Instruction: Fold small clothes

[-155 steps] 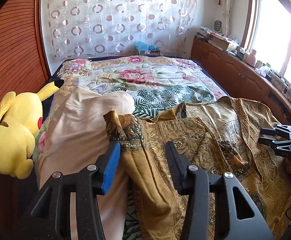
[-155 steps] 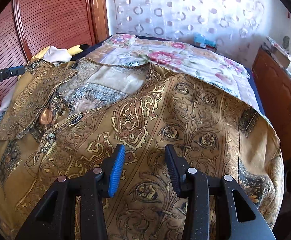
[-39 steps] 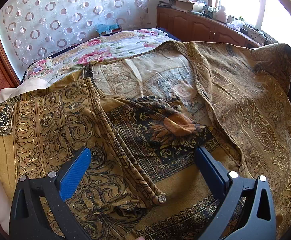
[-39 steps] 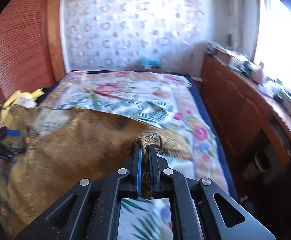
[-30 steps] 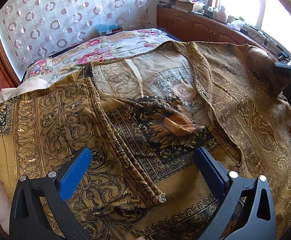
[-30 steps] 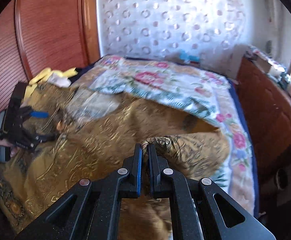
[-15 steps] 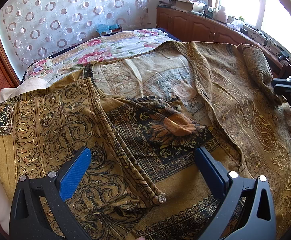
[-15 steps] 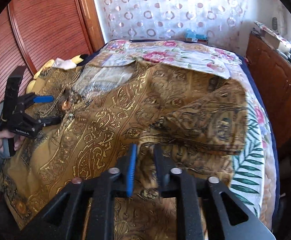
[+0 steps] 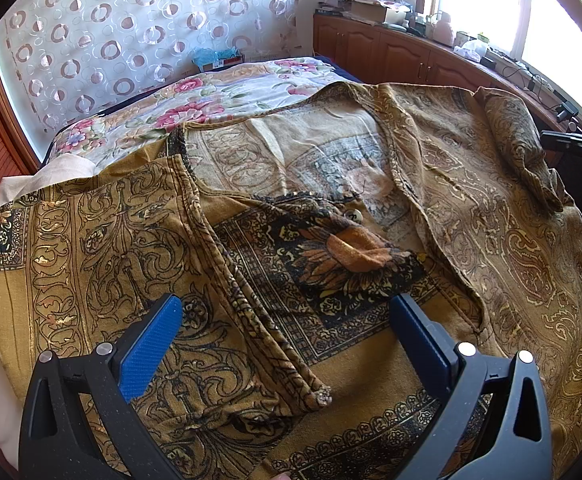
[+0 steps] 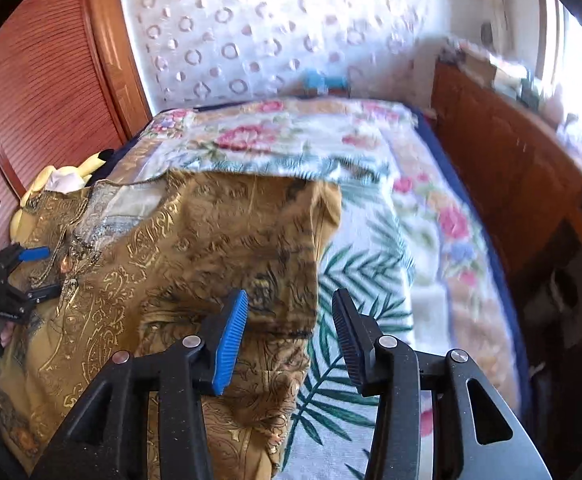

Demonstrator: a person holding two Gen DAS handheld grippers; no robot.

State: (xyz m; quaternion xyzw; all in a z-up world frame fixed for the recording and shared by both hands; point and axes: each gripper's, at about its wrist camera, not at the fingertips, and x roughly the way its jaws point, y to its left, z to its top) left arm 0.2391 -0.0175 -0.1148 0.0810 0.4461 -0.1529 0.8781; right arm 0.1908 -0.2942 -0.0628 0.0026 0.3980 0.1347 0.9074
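Gold patterned garment (image 9: 491,216) spread wide over the bed (image 10: 423,216), floral quilt showing beyond its far edge and along its right side; front opening up, pale inner lining exposed at the middle, dark sunflower-print panel (image 9: 347,256) lying in the opening

Left claw (image 9: 287,328) gaping wide, nothing between the pads; it hangs just above the near part of the garment, the folded front edge of the cloth running between the two fingers, the sunflower panel just ahead of the tips; whether the pads graze the fabric cannot be told; in the right wrist view the same claw (image 10: 31,272) sits at the far left edge of the garment, held by a hand partly visible below it

Right claw (image 10: 287,328) part open, its jaws having just been parting; no cloth pinched; right side of the garment lies under and just ahead of the blue-padded finger (image 10: 231,336), the other finger over bare quilt; the garment's edge runs between the two fingers, below them; right sleeve (image 9: 519,136) lies folded inward on the body of the garment; right wrist view is blurred

Yellow plush toy (image 10: 75,168) and white cloth (image 9: 39,176) at the wardrobe side of the bed, beyond the garment
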